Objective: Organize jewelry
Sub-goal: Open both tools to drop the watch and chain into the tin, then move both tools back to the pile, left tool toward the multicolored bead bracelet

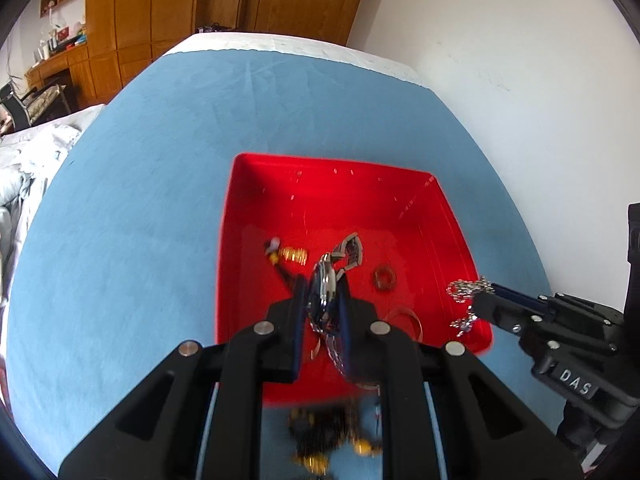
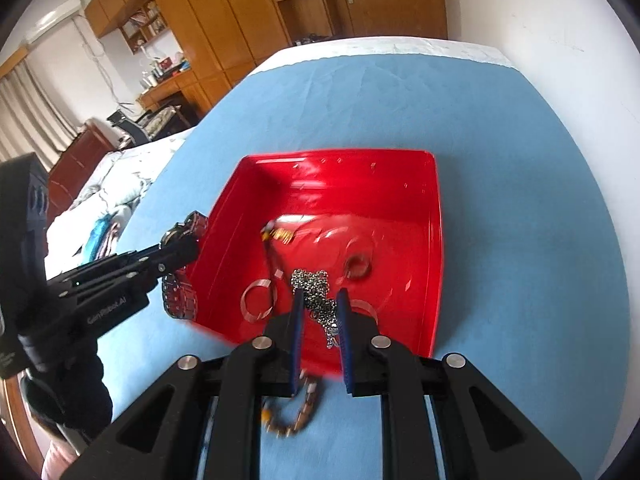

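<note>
Over the red tray (image 1: 256, 200) on the blue-covered desk (image 1: 120, 200), we see the left tongs (image 1: 323, 292) clamped on a silver metal-band watch (image 1: 320, 284), its band hanging below the pads. Just to the right, the right tongs (image 2: 320, 308) pinch a bunched silver chain (image 2: 316, 292) above the tray's near edge. Inside the tray lie a gold-beaded piece (image 1: 292, 255), a brown ring (image 1: 385, 278) and a clear bangle (image 2: 259, 303); a beaded bracelet (image 2: 294, 416) rests on the cloth in front of it.

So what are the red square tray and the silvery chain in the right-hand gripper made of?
Red square tray: probably plastic, glossy, with bright window glare on its walls. Silvery chain: looks like polished metal, small links glinting, pinched in the right gripper.
</note>
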A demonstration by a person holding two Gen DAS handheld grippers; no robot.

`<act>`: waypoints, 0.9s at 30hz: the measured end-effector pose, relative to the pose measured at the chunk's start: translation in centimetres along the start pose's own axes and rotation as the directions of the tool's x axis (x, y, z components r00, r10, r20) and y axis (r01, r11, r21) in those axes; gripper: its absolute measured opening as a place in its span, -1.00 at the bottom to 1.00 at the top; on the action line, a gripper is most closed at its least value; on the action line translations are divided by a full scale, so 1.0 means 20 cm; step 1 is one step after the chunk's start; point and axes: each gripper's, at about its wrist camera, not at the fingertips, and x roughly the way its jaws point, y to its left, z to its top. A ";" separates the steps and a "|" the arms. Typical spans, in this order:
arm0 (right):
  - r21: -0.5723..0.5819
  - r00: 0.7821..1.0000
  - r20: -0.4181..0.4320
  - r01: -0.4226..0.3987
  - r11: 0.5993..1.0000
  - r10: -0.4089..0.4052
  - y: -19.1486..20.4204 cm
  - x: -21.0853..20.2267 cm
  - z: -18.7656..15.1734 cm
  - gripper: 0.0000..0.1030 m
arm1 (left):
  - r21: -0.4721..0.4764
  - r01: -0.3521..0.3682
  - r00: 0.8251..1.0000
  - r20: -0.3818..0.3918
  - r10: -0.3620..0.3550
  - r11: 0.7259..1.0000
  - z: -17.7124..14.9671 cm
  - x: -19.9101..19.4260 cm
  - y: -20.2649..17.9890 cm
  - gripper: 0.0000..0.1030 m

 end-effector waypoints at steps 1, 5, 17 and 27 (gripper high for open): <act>0.008 1.000 -0.012 0.003 1.000 -0.003 -0.01 0.05 0.03 -0.70 | 0.004 -0.003 1.000 -0.005 0.003 1.000 0.03 0.05 0.00 -0.75; 0.021 0.999 -0.053 0.014 1.000 -0.013 -0.06 0.23 0.10 -0.70 | 0.001 -0.004 0.999 -0.045 0.004 1.000 0.10 0.24 0.01 -0.75; 0.034 0.996 -0.077 0.057 0.998 -0.054 -0.12 0.46 0.20 -0.45 | -0.022 -0.039 0.993 -0.115 0.036 0.999 0.18 0.51 0.05 -0.50; 0.028 1.000 0.010 0.022 0.999 -0.022 -0.09 0.19 0.10 -0.45 | -0.012 -0.051 0.999 0.008 0.051 0.999 0.11 0.18 0.02 0.04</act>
